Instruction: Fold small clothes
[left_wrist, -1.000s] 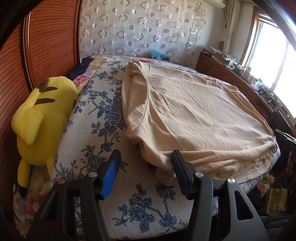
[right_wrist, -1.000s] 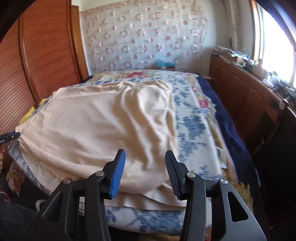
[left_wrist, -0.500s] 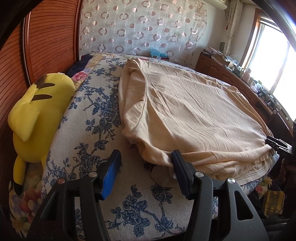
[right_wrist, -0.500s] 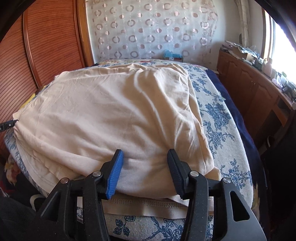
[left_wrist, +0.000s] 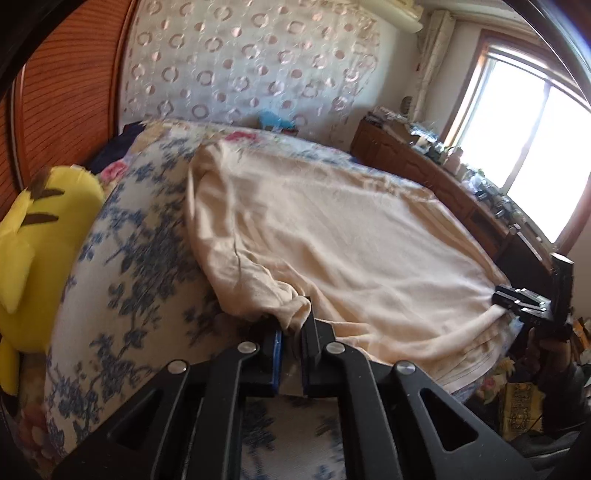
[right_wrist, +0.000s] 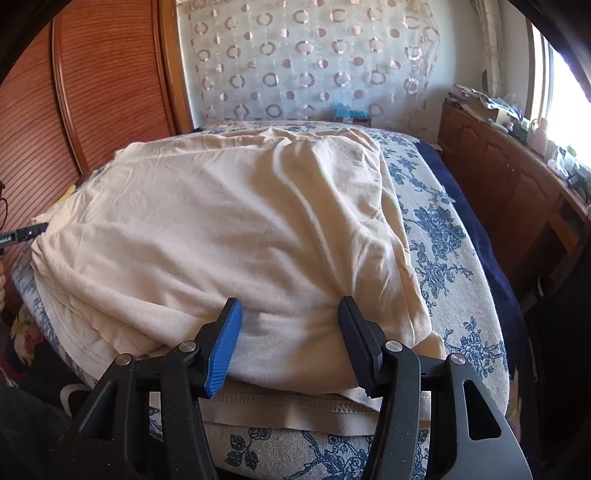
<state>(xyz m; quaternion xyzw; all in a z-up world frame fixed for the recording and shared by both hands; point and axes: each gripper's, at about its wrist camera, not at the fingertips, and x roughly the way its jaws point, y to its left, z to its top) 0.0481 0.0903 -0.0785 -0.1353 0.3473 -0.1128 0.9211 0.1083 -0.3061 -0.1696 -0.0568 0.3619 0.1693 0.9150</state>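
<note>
Since half a second ago your left gripper (left_wrist: 291, 343) has closed from wide open down to a narrow gap, pinching a bunched corner of the cream garment (left_wrist: 332, 236) near the left front edge of the bed (left_wrist: 122, 280). Your right gripper (right_wrist: 288, 332) has hardly shifted: its jaws stand wide apart, straddling the garment's near fold at the front edge of the bed, with cloth between them but nothing clamped. In the left view, though, that gripper appears at the far corner with fabric gathering toward its tip, so you may already have some contact there; I cannot tell for sure. As for progress, the garment lies spread flat across most of the bed, with its hem layers (right_wrist: 280, 406) showing along the front edge; I judge the folding as barely begun, with one corner secured and every actual fold left to make. Both of your grippers sit low and point forward across the bed, level with the fabric. A yellow plush toy (left_wrist: 40, 236) rests off the left edge.
</note>
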